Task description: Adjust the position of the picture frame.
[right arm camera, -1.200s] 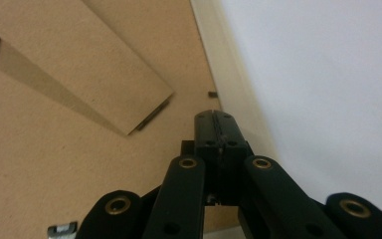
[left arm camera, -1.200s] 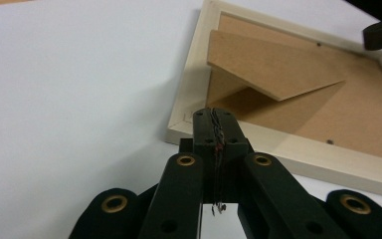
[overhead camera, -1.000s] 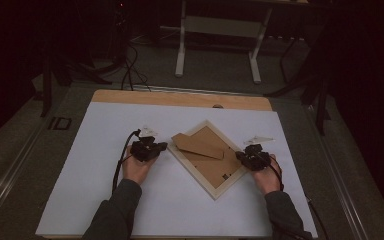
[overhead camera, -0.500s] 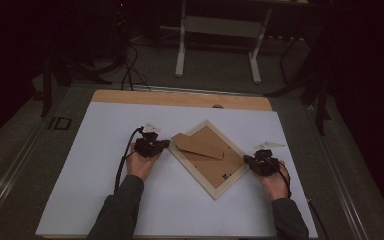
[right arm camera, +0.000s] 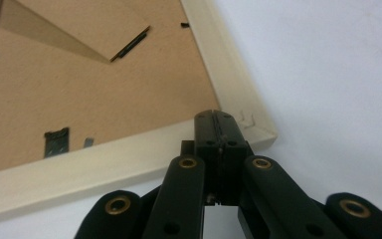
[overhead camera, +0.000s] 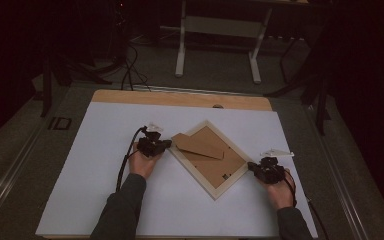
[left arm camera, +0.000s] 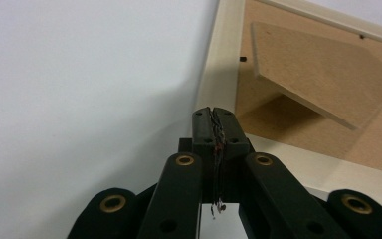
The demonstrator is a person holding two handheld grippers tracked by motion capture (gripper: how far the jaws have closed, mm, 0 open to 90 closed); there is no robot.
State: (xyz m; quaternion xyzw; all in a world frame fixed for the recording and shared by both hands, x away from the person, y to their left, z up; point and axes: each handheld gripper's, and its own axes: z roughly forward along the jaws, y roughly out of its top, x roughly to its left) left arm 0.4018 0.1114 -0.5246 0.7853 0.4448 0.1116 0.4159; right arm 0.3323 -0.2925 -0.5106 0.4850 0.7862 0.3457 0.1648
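A pale wooden picture frame [overhead camera: 194,167] lies face down on the white table top, turned like a diamond, brown backing board up. Its fold-out stand [overhead camera: 198,145] sticks up from the backing. My left gripper [overhead camera: 167,144] is shut and empty at the frame's left corner; in the left gripper view the closed tips [left arm camera: 214,113] rest over the frame's rail [left arm camera: 224,64]. My right gripper [overhead camera: 251,167] is shut and empty by the frame's right corner; in the right gripper view its tips [right arm camera: 214,115] sit at the rail [right arm camera: 79,172] near that corner.
The white board [overhead camera: 100,145] covers a wooden table whose back edge [overhead camera: 180,98] shows. Small metal tabs and a hanger clip [right arm camera: 56,141] sit on the frame's backing. Beyond the table stand a white desk base [overhead camera: 217,45] and cables on the dark floor.
My right gripper has slid right and toward the near edge, from over the frame's right rail to just off its right corner. The left gripper and the frame have stayed put.
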